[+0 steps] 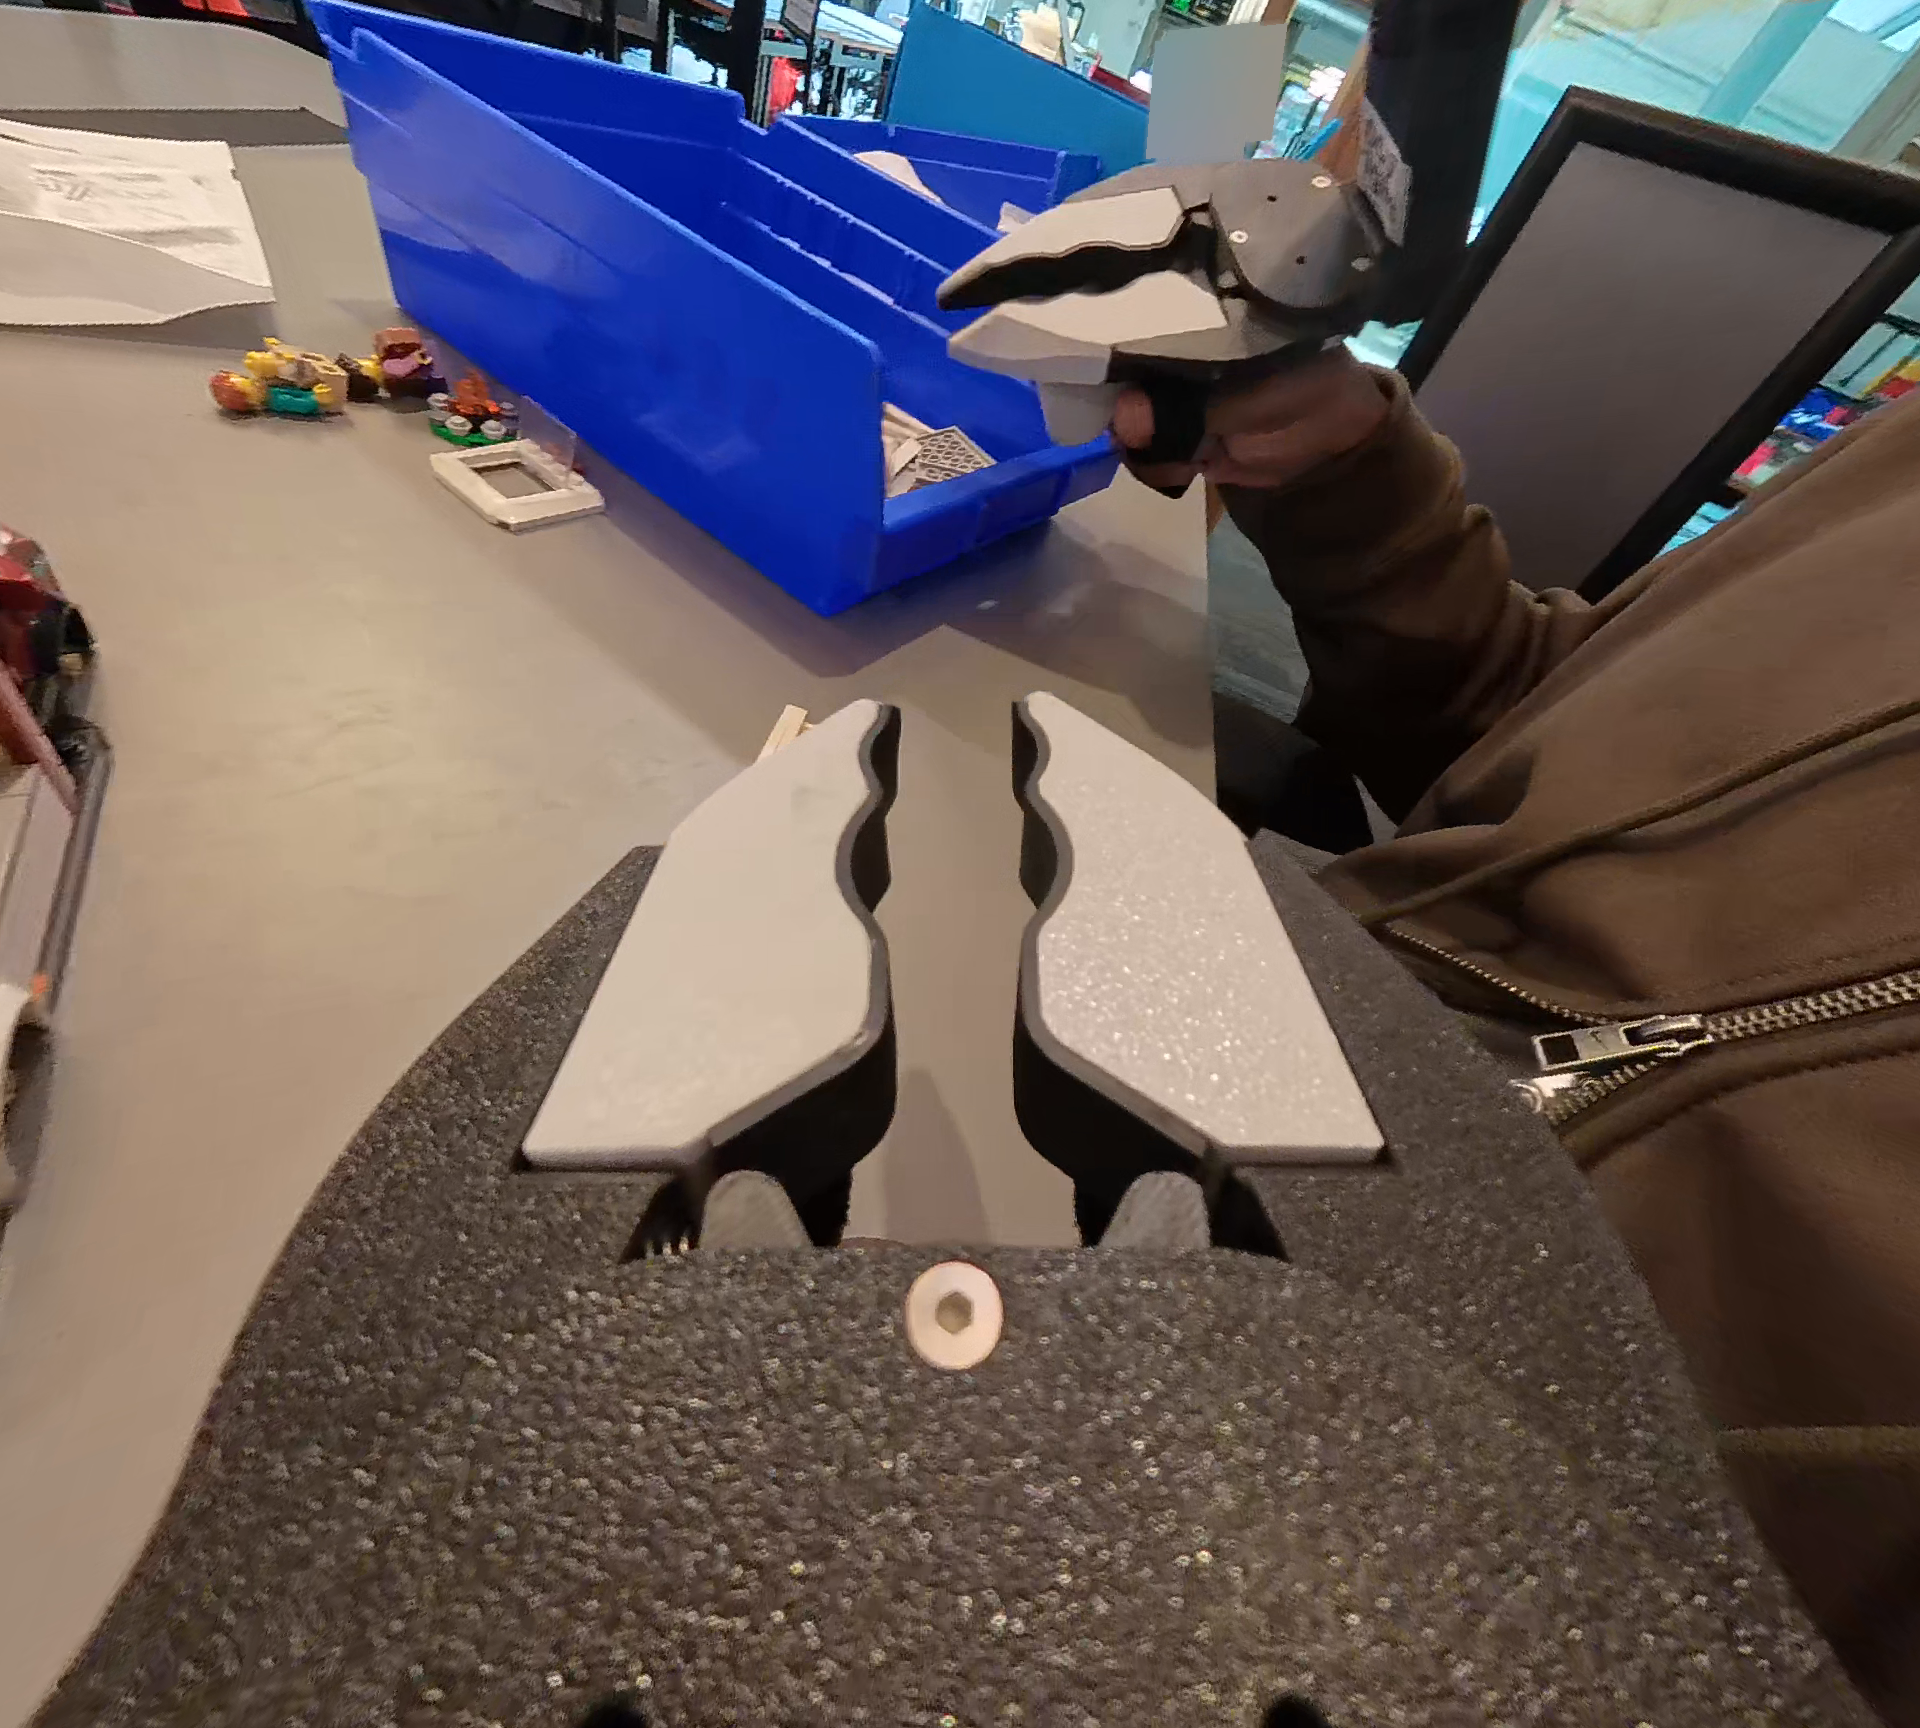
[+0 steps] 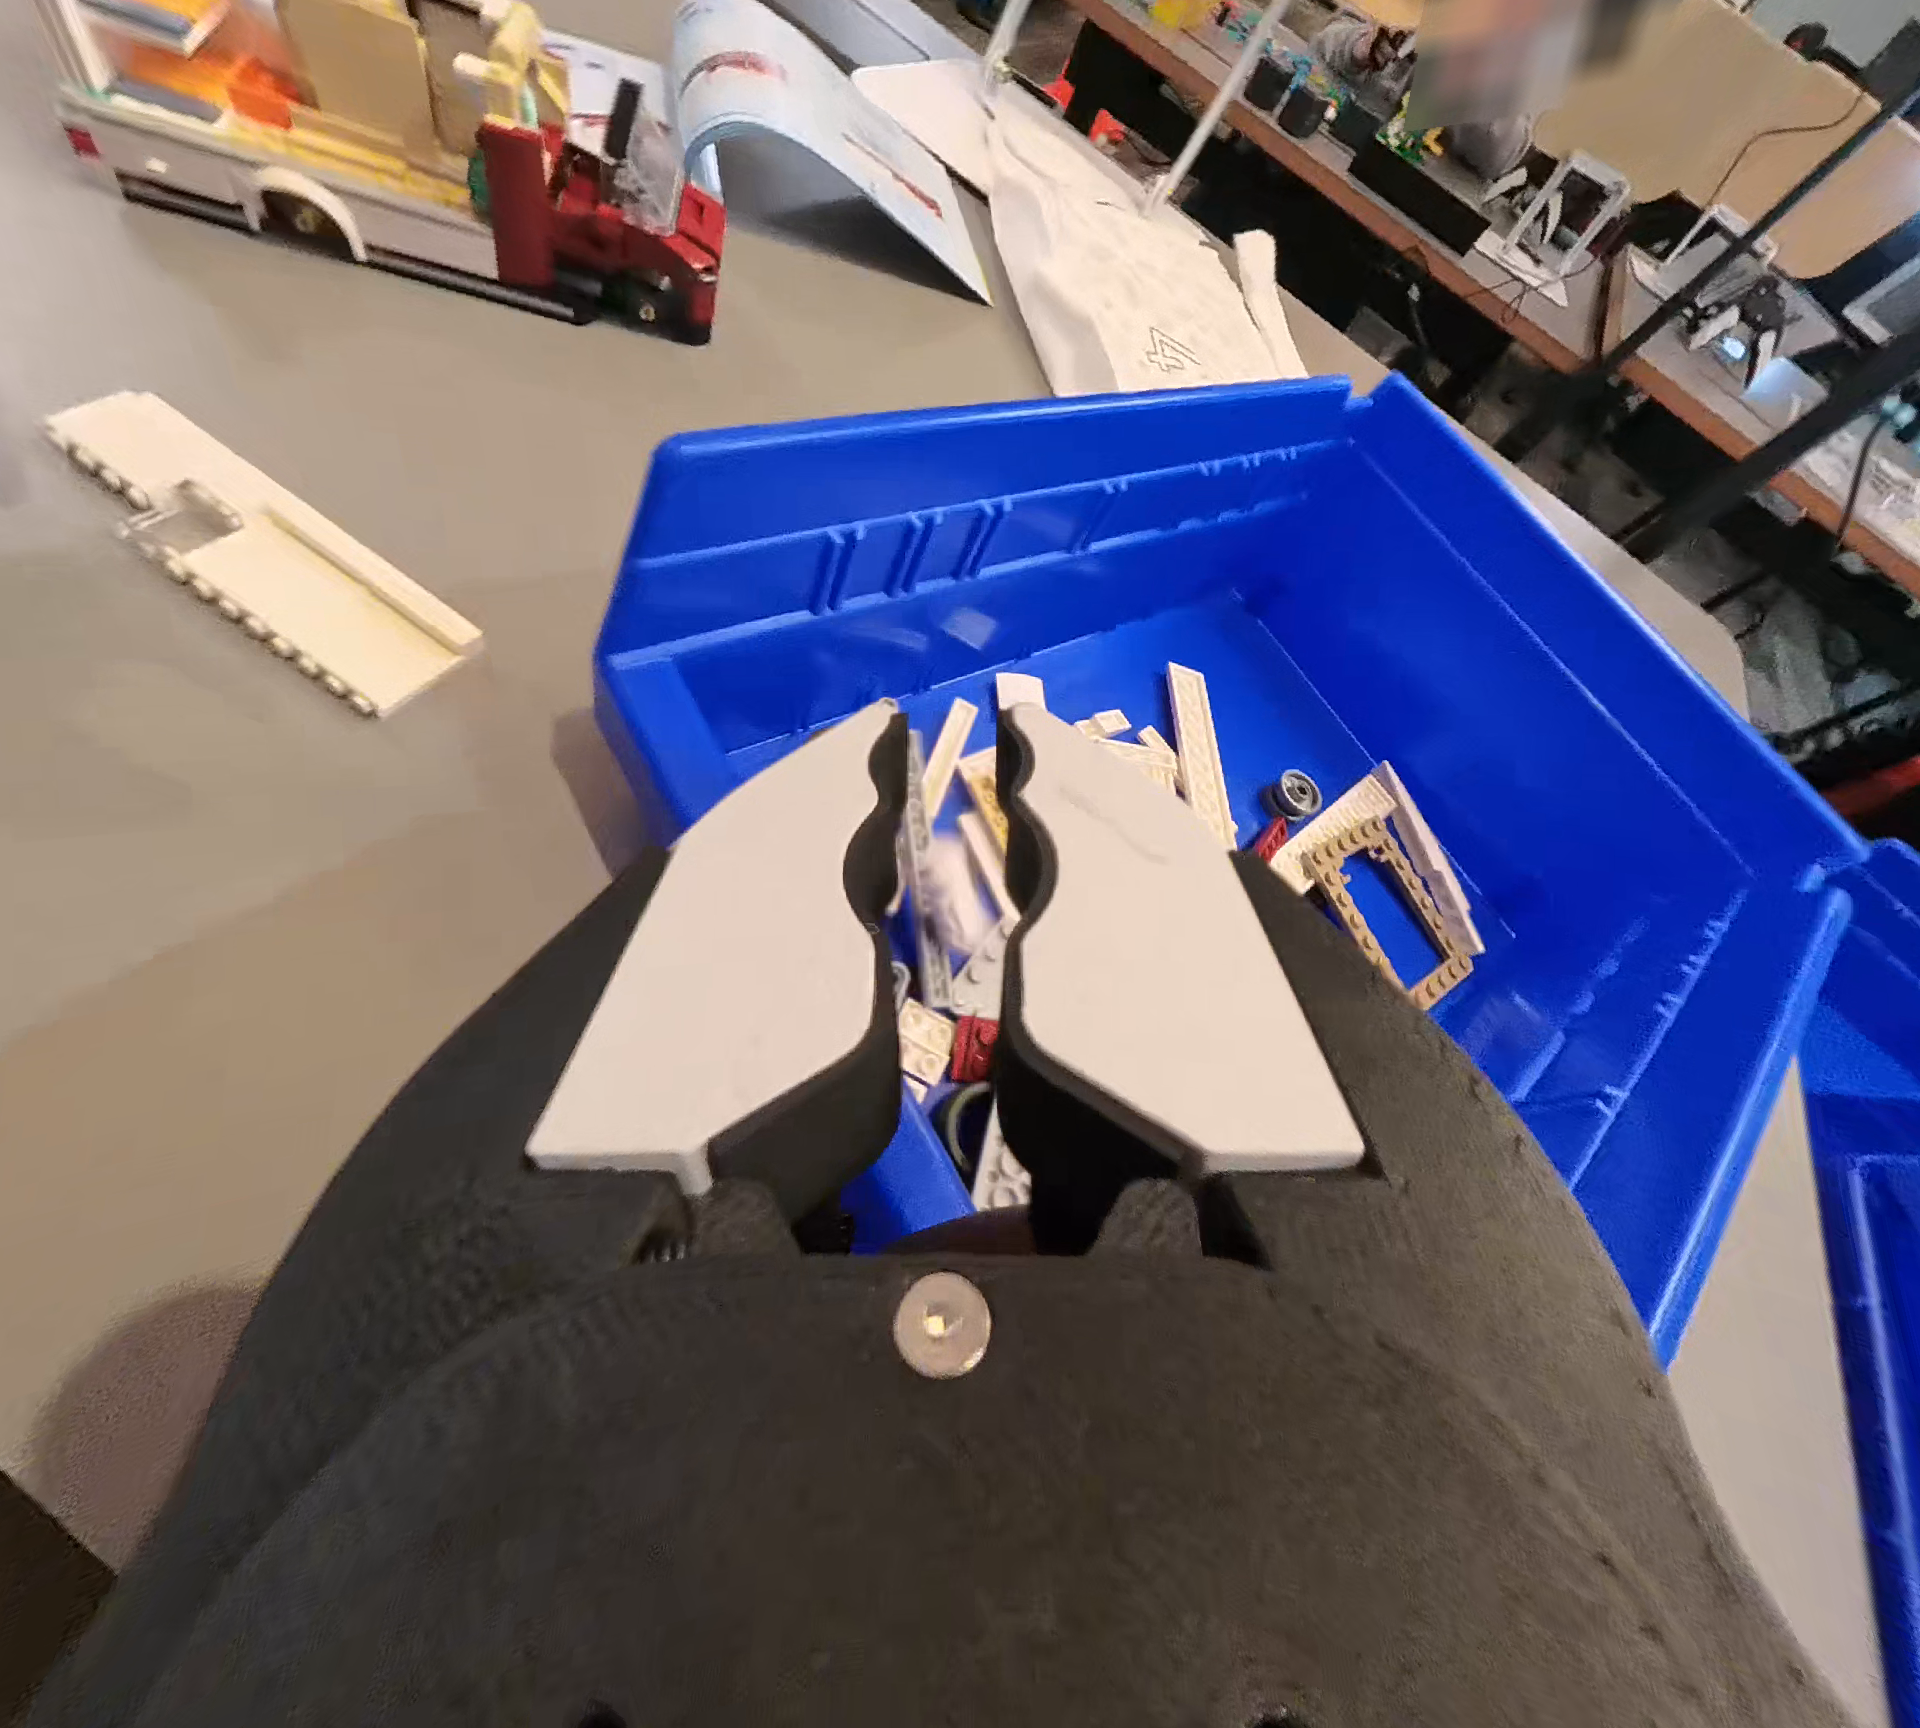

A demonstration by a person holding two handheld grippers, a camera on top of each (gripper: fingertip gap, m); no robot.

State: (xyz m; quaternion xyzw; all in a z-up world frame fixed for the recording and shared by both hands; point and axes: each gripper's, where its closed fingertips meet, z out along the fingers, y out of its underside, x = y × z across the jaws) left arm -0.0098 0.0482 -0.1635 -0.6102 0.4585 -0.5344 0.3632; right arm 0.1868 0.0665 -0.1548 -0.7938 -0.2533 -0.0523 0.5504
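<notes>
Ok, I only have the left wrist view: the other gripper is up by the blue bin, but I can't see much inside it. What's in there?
Observer: The blue bin holds loose toy building pieces: white plates, a tan frame and a small grey wheel.
Operator: Is the right gripper gripping one?
Observer: The right gripper hangs over the pile with its jaws apart; blue bin floor shows through the gap, so nothing is clamped.
Operator: And that dark red thing at my left edge?
Observer: It is the cab end of a brick-built camper van, its roof off, standing on the table.
</notes>
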